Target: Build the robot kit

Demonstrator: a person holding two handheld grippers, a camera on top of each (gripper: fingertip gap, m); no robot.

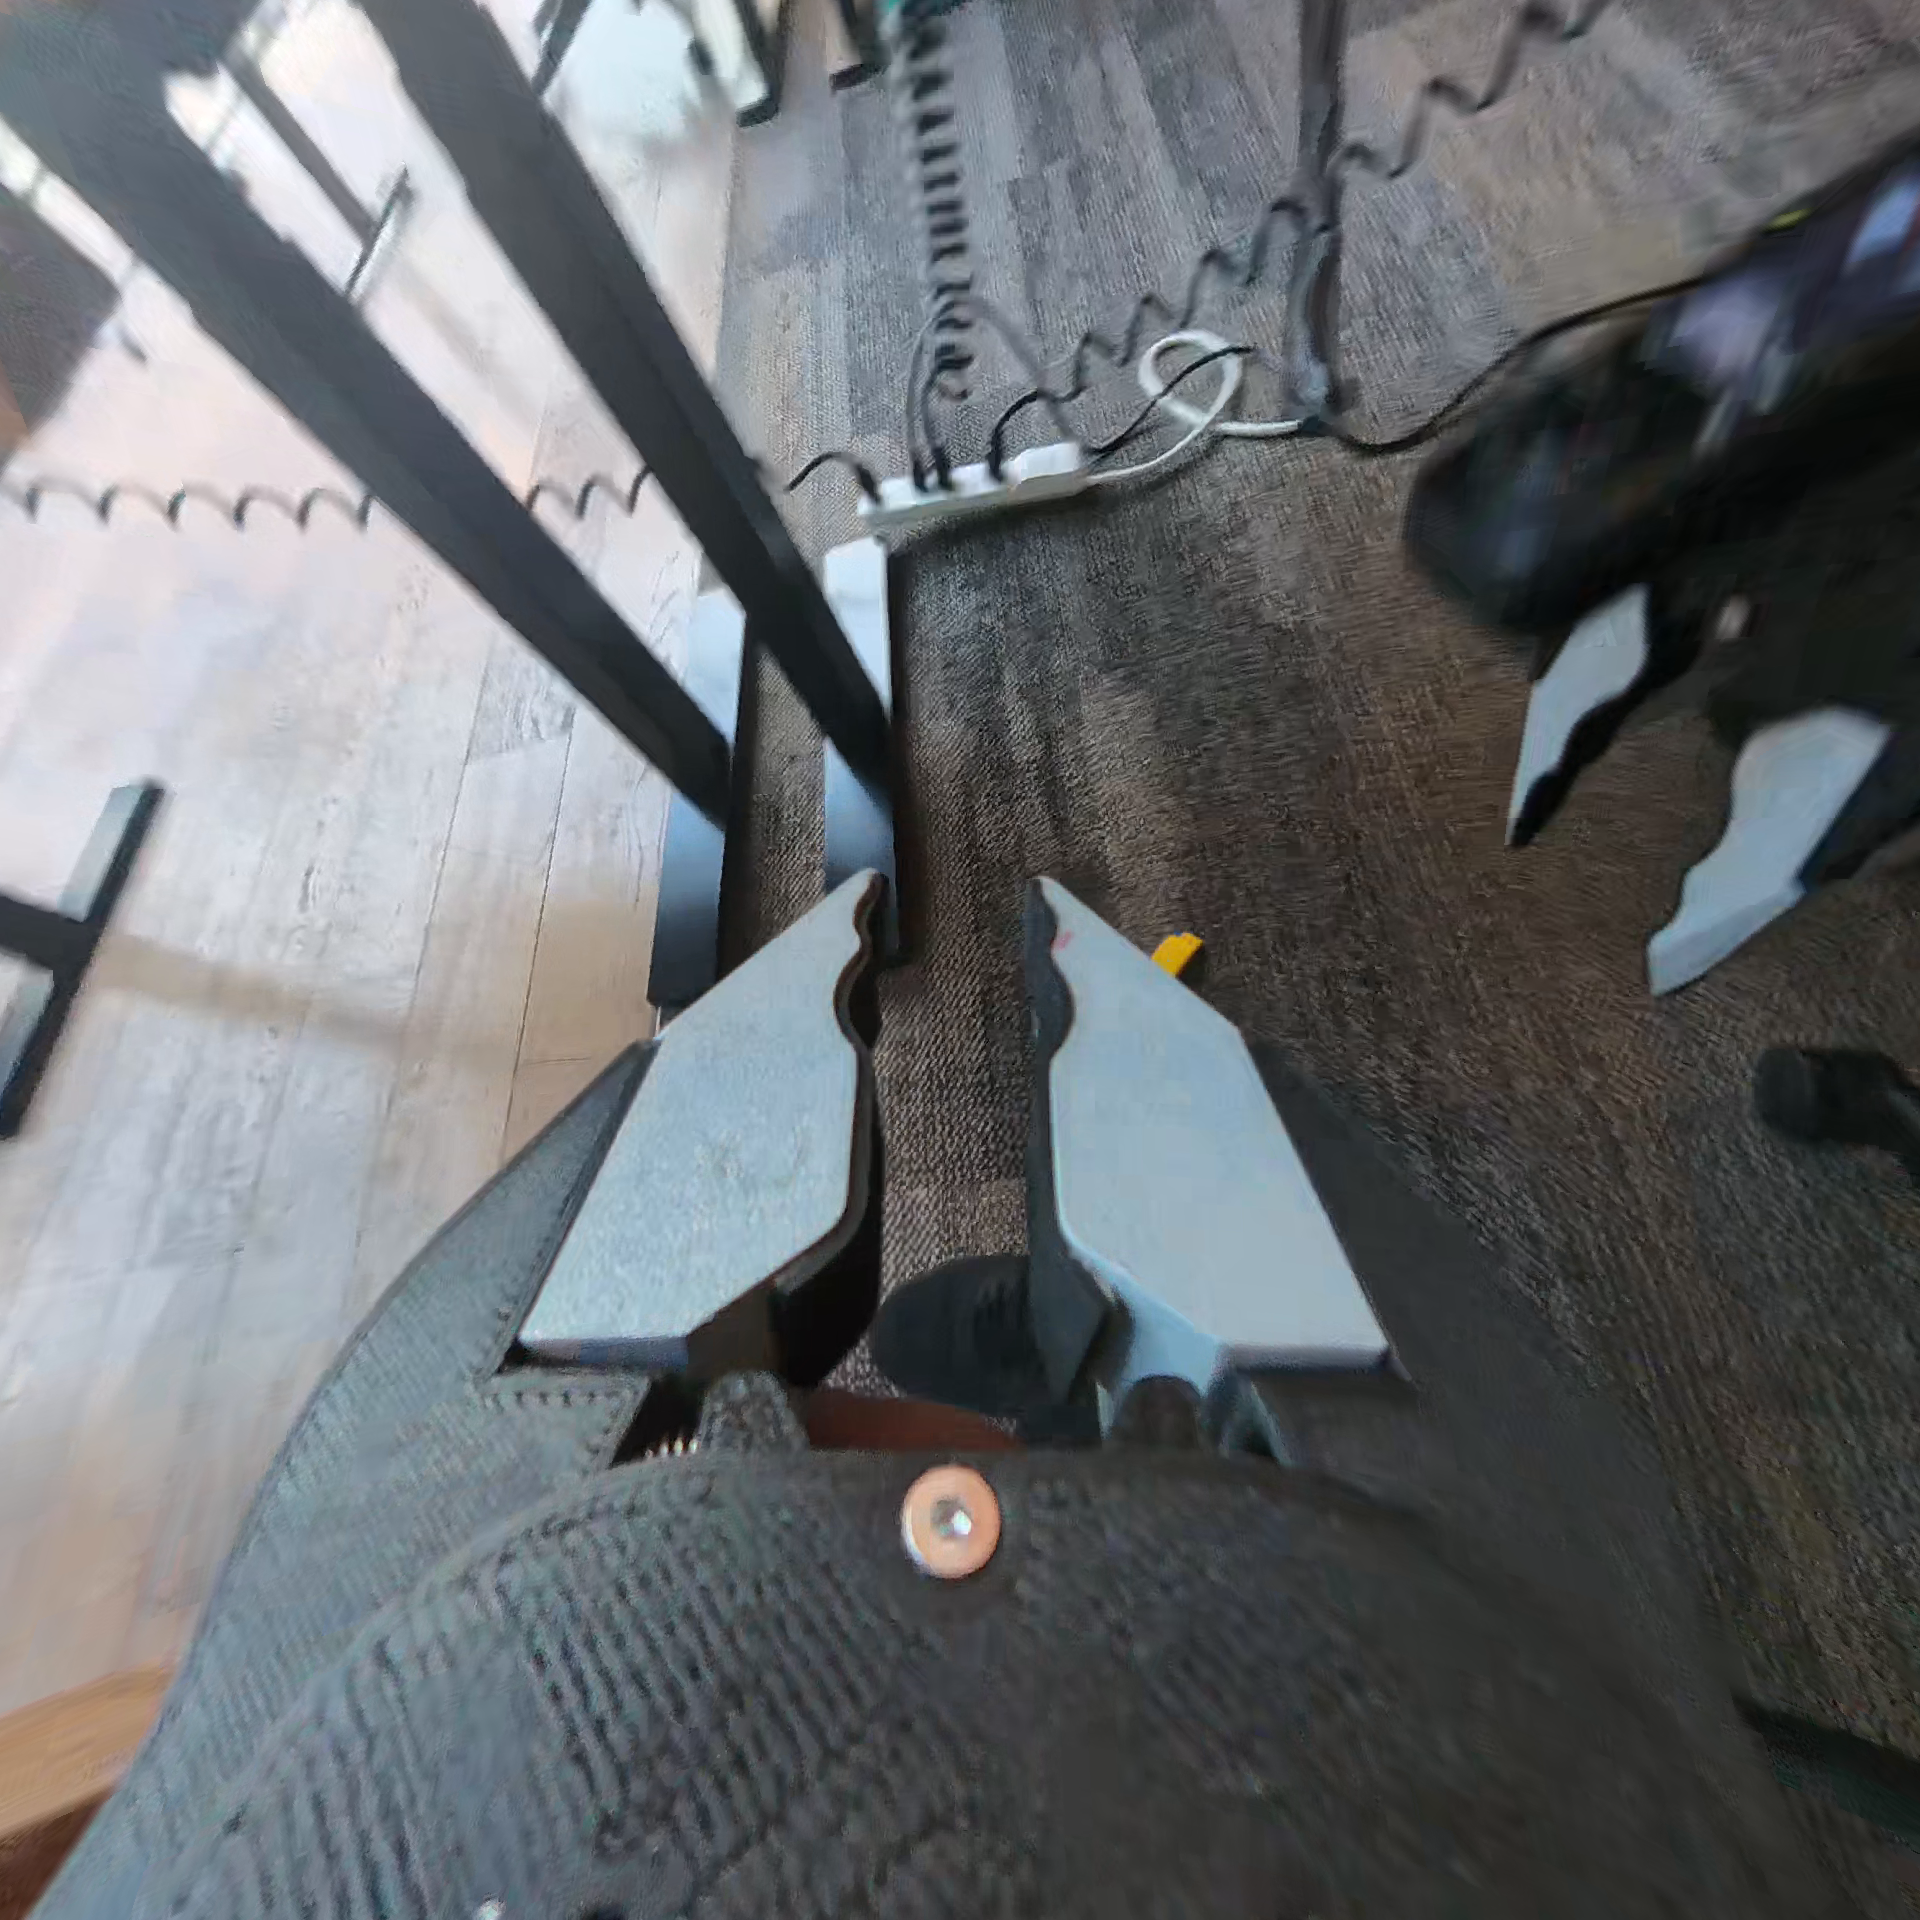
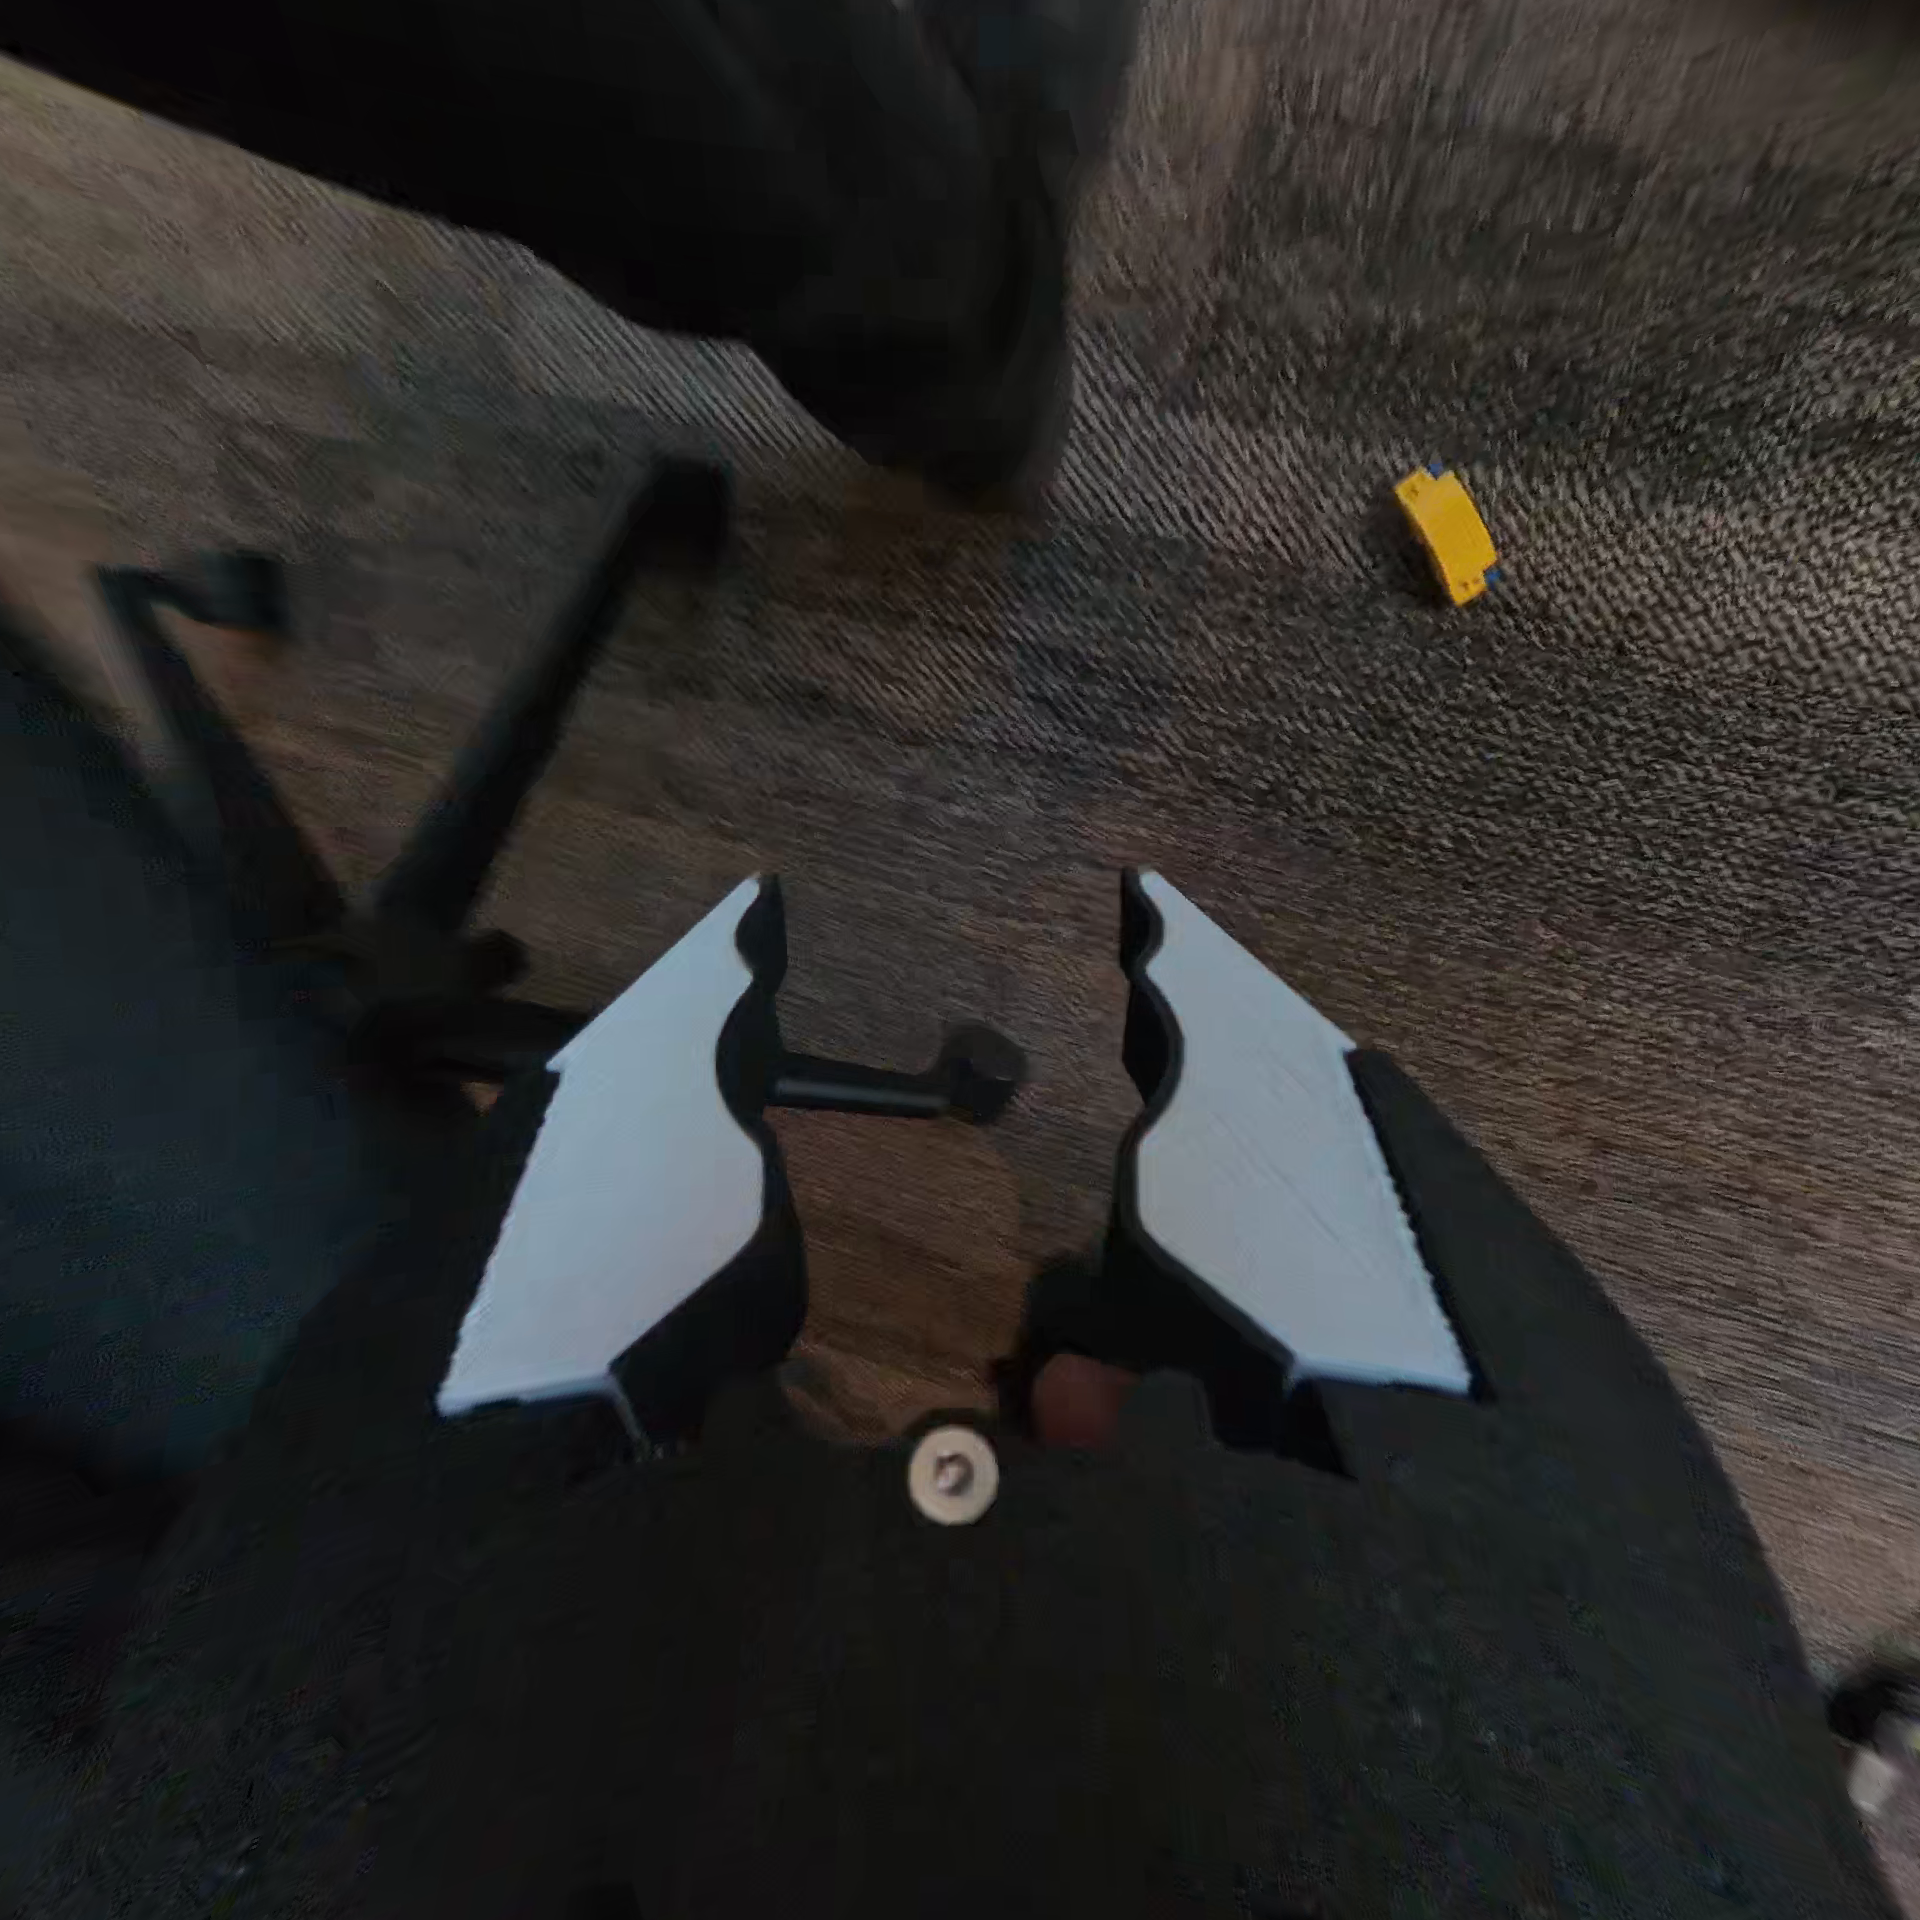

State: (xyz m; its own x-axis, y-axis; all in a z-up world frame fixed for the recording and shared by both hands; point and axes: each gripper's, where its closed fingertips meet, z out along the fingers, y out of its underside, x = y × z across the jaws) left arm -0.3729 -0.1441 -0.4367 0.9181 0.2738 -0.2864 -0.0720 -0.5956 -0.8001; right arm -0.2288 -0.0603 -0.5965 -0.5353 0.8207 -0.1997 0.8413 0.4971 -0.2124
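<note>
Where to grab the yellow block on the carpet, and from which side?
Likely across its two long sides, coming from above. The yellow block lies flat and alone on the carpet, long and narrow, so its short width should fit the jaws. The right gripper is open, empty and short of it. Blur hides finer shape.

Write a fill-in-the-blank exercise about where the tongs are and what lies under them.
1. The small block lying on the carpet is mostly ____ in colour.
2. The right tongs hold ____.
3. The jaws of the left tongs stand ____.
4. The power strip on the carpet is ____ in colour.

Missing words: yellow; nothing; open; white
</note>
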